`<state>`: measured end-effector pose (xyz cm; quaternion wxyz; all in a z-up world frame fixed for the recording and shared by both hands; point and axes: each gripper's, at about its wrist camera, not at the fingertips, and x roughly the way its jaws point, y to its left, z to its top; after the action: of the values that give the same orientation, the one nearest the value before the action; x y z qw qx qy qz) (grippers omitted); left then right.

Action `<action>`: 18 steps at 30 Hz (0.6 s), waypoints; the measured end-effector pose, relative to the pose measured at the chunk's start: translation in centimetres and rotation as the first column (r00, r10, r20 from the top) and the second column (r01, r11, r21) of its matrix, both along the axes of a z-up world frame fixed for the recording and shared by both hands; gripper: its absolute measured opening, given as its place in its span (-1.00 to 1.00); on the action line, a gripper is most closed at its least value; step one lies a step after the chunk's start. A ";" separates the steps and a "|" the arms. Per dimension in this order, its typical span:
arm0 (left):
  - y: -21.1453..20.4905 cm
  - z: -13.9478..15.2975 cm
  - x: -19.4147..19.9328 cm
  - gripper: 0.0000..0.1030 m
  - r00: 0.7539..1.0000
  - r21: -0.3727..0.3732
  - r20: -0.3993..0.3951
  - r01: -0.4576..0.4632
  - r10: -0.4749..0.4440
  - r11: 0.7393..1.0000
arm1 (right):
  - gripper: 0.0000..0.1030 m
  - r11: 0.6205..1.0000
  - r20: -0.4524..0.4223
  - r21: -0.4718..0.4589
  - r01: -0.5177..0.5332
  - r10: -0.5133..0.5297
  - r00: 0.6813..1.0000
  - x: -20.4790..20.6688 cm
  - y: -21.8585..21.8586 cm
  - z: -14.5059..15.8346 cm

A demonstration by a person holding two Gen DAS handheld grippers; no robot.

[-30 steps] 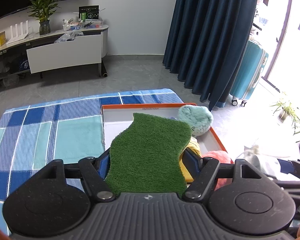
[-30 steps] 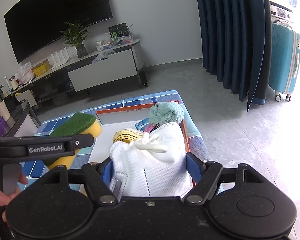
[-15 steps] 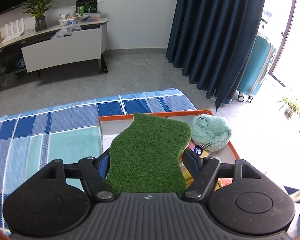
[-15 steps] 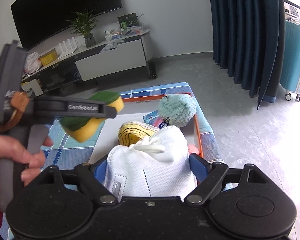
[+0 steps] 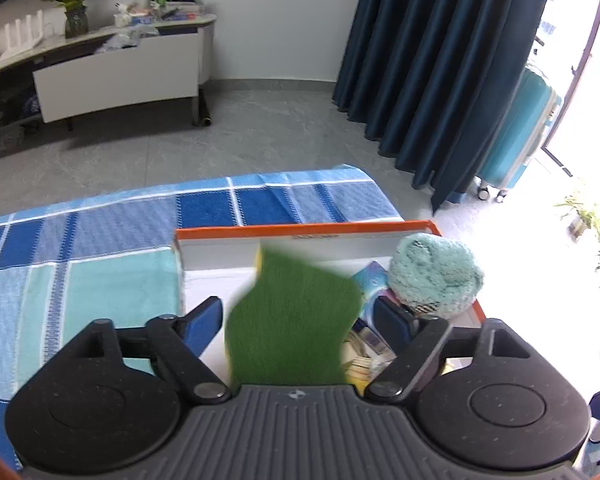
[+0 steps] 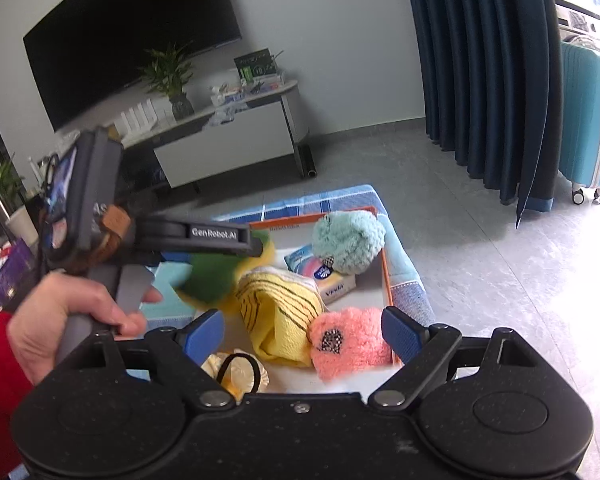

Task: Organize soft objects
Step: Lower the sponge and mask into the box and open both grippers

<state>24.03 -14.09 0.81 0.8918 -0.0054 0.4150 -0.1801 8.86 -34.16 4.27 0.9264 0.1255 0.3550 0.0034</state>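
— What have you got in the tray (image 6: pixel 387 276) right now?

— Your orange-rimmed tray holds a fluffy teal ball (image 5: pixel 434 276) in the far right corner, with a tissue pack (image 6: pixel 332 278) lying flat just beside it. A yellow cloth with dark stripes (image 6: pixel 278 312) sits bunched in the middle, touching a pink fuzzy piece (image 6: pixel 350 344) at the near right.

— And the sponge?

— Your green-topped yellow sponge (image 5: pixel 290 320) shows blurred over the tray's left half, green face up and tilted. It looks to be in the air, though the blur makes that hard to say. A pale scrunchie (image 6: pixel 236 370) lies at the near edge.
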 end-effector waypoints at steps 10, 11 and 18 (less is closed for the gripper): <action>1.0 0.6 -0.8 0.82 0.999 0.001 0.004 -0.036 0.036 0.999 | 0.96 1.000 0.027 -0.014 0.001 -0.001 1.000 -0.8 0.2 0.8; 1.3 0.8 -1.1 0.83 0.999 0.006 0.007 -0.043 0.043 0.999 | 0.96 1.000 0.031 -0.020 0.000 0.001 1.000 -1.0 0.3 0.9; 3.4 3.1 -5.9 0.98 0.993 0.053 0.070 -0.101 0.097 0.993 | 0.96 0.999 0.050 -0.045 -0.021 0.023 0.998 -2.7 1.2 1.6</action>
<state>18.16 -10.67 3.89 0.9129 0.0054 0.3890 -0.1236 6.20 -32.93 5.88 0.9375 0.1007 0.3329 0.0087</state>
